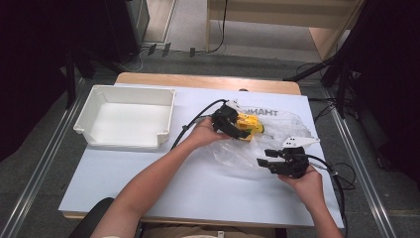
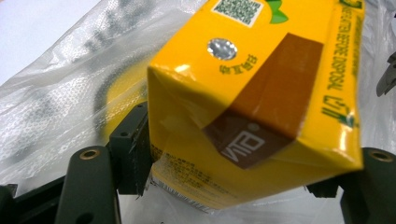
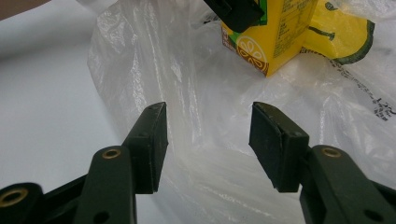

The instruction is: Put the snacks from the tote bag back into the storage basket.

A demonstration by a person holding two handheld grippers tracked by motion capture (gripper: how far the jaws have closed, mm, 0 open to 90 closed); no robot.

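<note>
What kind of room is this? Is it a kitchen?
Probably not a kitchen, more likely a lab or workshop for recording. The table has a plain white sheet on it, black stands and cables ring it, and a person works with two handheld grippers, the left gripper and the right gripper.

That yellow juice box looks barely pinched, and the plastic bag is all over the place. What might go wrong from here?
1. The left gripper pinches the yellow juice carton only at one end, so it may tilt or slip out.
2. The clear plastic bag lies loose under the carton and between the right gripper's open jaws, so it could snag or drag along.
</note>
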